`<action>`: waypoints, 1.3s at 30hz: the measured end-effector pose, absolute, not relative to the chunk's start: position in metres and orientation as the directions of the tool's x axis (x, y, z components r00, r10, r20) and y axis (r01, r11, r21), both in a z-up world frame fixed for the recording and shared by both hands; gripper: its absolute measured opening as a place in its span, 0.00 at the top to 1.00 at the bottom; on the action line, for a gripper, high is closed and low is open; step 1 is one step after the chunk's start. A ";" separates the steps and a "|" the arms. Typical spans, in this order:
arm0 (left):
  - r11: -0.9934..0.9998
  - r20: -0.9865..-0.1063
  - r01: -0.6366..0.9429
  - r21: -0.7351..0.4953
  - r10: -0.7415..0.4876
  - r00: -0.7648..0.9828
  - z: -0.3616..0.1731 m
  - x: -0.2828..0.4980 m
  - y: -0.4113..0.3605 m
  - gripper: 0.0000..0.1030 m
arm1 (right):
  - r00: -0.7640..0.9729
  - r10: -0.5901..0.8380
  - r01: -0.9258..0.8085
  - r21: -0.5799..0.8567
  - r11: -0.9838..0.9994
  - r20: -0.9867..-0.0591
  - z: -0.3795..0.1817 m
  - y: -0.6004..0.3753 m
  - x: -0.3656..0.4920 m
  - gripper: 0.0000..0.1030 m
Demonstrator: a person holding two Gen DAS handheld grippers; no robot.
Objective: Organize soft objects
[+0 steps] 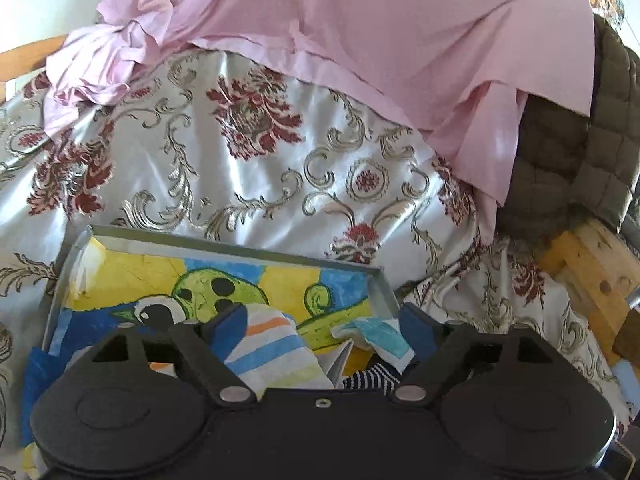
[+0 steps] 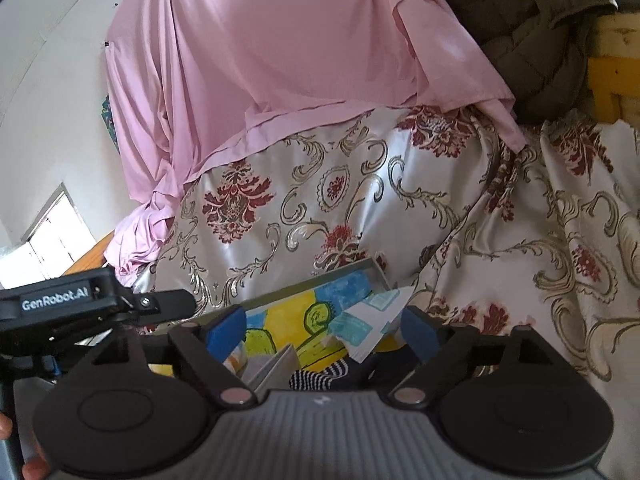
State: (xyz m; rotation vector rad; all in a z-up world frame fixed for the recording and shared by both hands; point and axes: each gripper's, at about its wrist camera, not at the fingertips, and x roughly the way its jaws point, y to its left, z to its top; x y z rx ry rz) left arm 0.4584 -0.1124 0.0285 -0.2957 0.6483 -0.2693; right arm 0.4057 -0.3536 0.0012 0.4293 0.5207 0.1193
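I see both tools spread wide over the box [image 1: 378,280]. My left tool [image 1: 320,320] hangs above a striped sock [image 1: 272,348]. My right tool [image 2: 322,328] grips nothing.

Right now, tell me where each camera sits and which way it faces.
Left wrist: behind the open left gripper, looking down into the tray, striped sock between its fingers.
Right wrist: behind the open right gripper, same heading; left gripper and fingertips at left.
Shared: tray, pink cloth, floral bedspread.

ahead: satin bedspread [image 1: 280,184] free | beyond: pink sheet [image 1: 400,40] blocks
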 end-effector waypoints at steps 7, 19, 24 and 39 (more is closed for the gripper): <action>0.929 -0.535 0.132 -0.344 -0.310 0.786 0.036 0.449 -0.108 0.07 | 0.867 0.206 0.006 0.424 0.906 -0.453 0.010 -0.358 0.401 0.07; 0.931 -0.500 0.141 -0.338 -0.304 0.811 0.051 0.412 -0.095 0.01 | 0.876 0.200 -0.009 0.399 0.917 -0.440 0.038 -0.352 0.376 0.00; 0.930 -0.495 0.119 -0.349 -0.290 0.819 0.057 0.395 -0.085 0.01 | 0.882 0.181 -0.004 0.376 0.927 -0.435 0.051 -0.351 0.358 0.00; 0.951 -0.453 0.093 -0.296 -0.226 0.863 0.076 0.341 -0.080 0.01 | 0.905 0.150 -0.009 0.334 0.943 -0.398 0.074 -0.350 0.306 0.00</action>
